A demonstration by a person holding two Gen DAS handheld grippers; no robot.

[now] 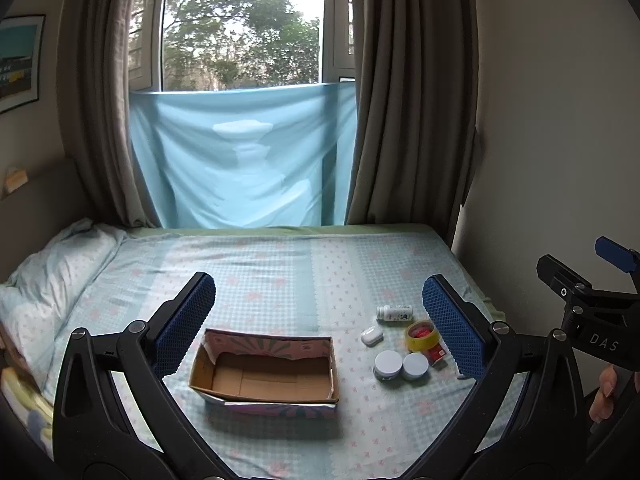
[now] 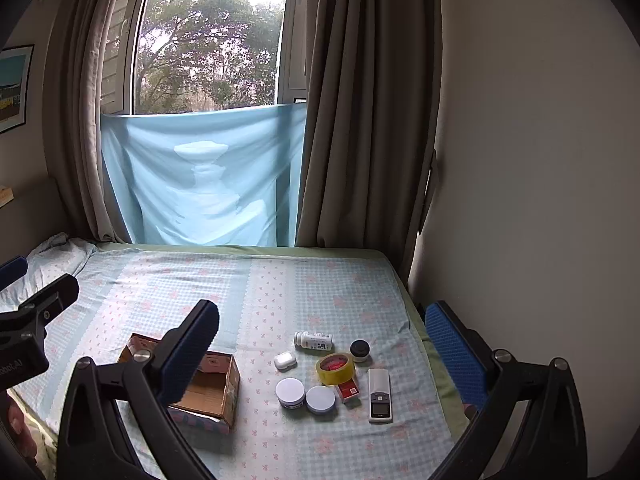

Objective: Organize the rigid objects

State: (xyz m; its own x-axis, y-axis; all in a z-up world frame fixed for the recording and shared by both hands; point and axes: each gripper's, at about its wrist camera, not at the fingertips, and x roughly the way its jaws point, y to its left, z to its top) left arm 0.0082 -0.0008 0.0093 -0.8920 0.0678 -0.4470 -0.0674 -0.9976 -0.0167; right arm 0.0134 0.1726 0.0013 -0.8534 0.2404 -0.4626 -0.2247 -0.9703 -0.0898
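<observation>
Both tongs spread wide, holding nothing: left tongs (image 1: 318, 332) above the empty cardboard box (image 1: 266, 370), right tongs (image 2: 322, 354) above the clutter. Just beyond, on the bed (image 2: 280, 288): two white-lidded jars (image 2: 306, 394) touching, red packet (image 2: 349, 393) under a yellow tape roll (image 2: 335, 369), remote (image 2: 379, 396), white earbud case (image 2: 285, 361), dark jar (image 2: 359, 350), toppled white bottle (image 2: 314, 340). Likely trouble: bottle rolling on soft bedding, neighbours nudged by crowded picks. "DAS" legible on a tool body; labels too small to read.
</observation>
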